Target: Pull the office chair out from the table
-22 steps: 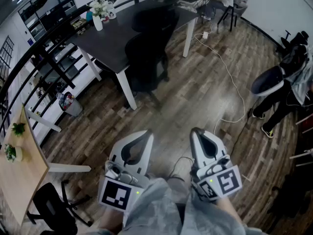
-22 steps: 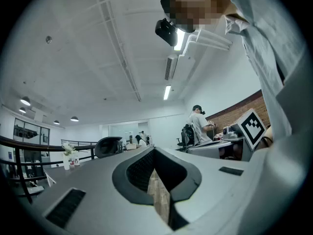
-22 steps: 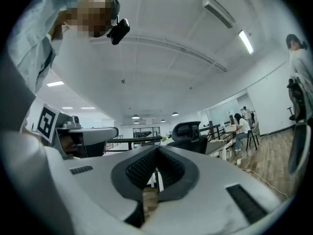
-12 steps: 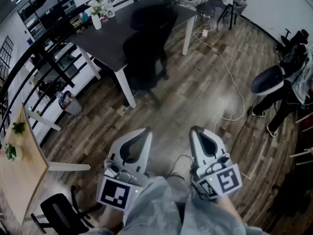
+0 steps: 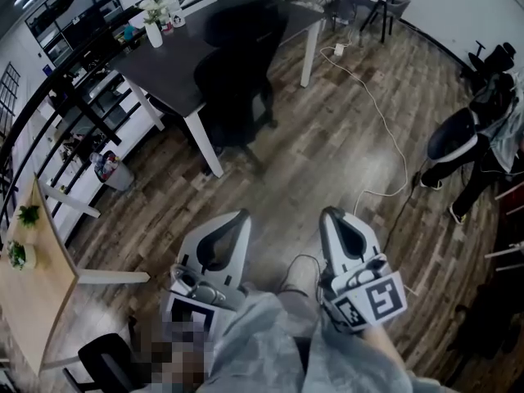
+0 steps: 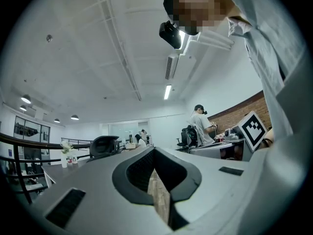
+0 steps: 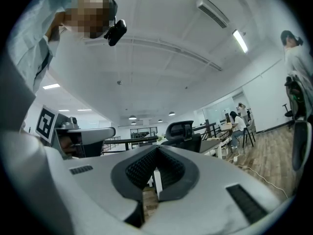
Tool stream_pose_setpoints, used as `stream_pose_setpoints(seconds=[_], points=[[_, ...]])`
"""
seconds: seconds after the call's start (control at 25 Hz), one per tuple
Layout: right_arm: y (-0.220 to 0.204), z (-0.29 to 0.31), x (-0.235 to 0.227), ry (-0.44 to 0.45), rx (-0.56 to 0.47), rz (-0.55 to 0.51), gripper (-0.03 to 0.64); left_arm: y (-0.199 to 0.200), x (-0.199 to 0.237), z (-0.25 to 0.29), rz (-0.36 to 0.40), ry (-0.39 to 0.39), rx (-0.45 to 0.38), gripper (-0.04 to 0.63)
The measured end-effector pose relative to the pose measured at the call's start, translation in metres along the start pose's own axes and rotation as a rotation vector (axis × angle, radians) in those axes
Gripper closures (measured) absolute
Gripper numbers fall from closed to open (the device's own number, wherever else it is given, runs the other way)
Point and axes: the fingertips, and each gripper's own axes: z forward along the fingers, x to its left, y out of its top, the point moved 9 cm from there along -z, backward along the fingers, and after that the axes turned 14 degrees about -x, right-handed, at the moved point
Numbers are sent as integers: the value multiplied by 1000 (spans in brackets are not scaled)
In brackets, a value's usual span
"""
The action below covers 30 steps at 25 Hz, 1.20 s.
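Note:
A black office chair (image 5: 236,88) stands pushed in at the near side of a dark table (image 5: 172,56) with white legs, up in the head view. The same chair (image 7: 185,133) shows ahead in the right gripper view, and its headrest (image 6: 103,145) shows at the left of the left gripper view. My left gripper (image 5: 239,216) and right gripper (image 5: 330,215) are held side by side low in the head view, well short of the chair. Both are shut with nothing between the jaws.
A white cable (image 5: 378,113) runs across the wooden floor to the right of the table. A vase with flowers (image 5: 154,21) stands on the table's far end. A second black chair (image 5: 458,137) and a person (image 5: 501,129) are at the right. A wooden desk (image 5: 37,277) lies at the left.
The table and chair have shifted slightly up and left in the head view. The two grippers stay shut and side by side.

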Motion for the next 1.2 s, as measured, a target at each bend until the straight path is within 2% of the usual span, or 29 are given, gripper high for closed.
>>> stream_pose_setpoints(seconds=[0.12, 0.32, 0.52, 0.72, 1.0, 1.2], points=[[4, -10, -17, -4, 7, 5, 615, 0, -14, 10, -15, 2, -5, 603], [14, -26, -43, 10, 8, -8, 615, -2, -35, 27, -85, 45, -43, 603], [23, -51, -68, 9, 14, -19, 615, -3, -62, 42, -64, 53, -75, 603], [27, -69, -86, -5, 19, -22, 615, -2, -85, 56, -88, 36, -79, 603], [20, -67, -103, -22, 11, -17, 614, -15, -86, 75, -94, 14, -62, 603], [11, -52, -124, -59, 13, -16, 614, -29, -75, 109, -91, -33, -57, 603]])
